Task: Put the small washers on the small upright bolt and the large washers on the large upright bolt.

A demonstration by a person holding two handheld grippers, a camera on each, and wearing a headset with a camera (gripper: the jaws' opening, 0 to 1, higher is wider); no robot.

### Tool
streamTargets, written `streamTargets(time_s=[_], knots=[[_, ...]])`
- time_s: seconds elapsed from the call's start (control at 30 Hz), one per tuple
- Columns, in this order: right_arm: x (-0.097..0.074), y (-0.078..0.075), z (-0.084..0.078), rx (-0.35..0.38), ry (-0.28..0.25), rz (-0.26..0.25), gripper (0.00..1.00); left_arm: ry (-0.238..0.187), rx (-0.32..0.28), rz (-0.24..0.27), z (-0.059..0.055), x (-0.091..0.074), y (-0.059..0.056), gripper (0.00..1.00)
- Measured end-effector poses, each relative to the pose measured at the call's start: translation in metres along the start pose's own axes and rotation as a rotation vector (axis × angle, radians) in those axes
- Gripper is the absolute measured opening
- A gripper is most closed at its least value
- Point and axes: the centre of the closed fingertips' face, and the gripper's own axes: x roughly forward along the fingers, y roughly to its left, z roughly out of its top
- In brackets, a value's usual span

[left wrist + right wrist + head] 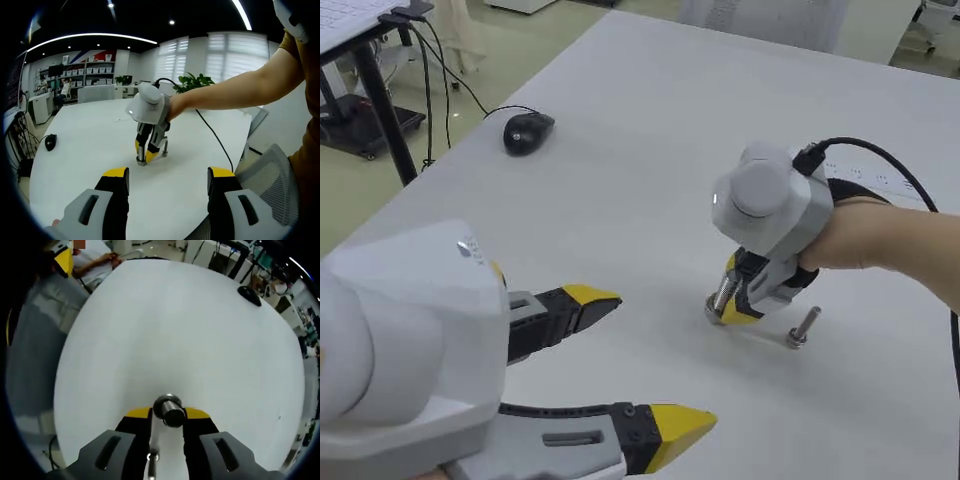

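right gripper (735,312) clamps large bolt (170,410) upright on its vertical axis; small bolt (803,328) just beside; left gripper (655,360) wide, well apart.

— I'm on the remote feed. What do my tools look like from there?
— The left gripper (650,360) has a pale grey shell, black jaw links and bright yellow tips. In its own view I see a dark slot cut into each grey jaw body.
— And the right gripper (730,310)?
— Same make: grey shell, black links, yellow tips. A black cable (880,160) loops out from its back end.
— Clothing?
— I can make out a mustard-coloured short sleeve (295,50) in the left gripper view.
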Motion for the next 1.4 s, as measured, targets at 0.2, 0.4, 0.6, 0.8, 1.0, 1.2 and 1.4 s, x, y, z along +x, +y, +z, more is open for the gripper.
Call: streamTargets(time_s=[0.2,0.4,0.6,0.8,1.0,1.2,1.4], knots=[[-0.019,0.001,-0.003,0.046,-0.071,-0.051,0.24,0.000,0.006,-0.003,0.000,0.001,0.001,0.63],[-0.048,0.021,-0.001,0.118,-0.222,-0.152,0.24,-0.005,0.042,-0.018,0.010,-0.002,-0.003,0.62],[-0.078,0.056,0.005,0.182,-0.340,-0.224,0.24,-0.002,0.063,-0.033,0.013,-0.008,-0.007,0.63],[-0.096,0.082,0.005,0.248,-0.422,-0.263,0.24,0.003,0.076,-0.062,0.012,-0.009,-0.014,0.63],[-0.108,0.110,0.020,0.301,-0.576,-0.266,0.24,0.001,0.080,-0.127,0.011,-0.015,-0.028,0.63],[-0.130,0.147,0.020,0.379,-0.782,-0.277,0.25,-0.050,0.071,-0.170,0.024,-0.029,-0.042,0.64],[-0.144,0.186,-0.008,0.504,-0.859,-0.301,0.38,-0.059,0.050,-0.184,0.020,-0.043,-0.051,0.65]])
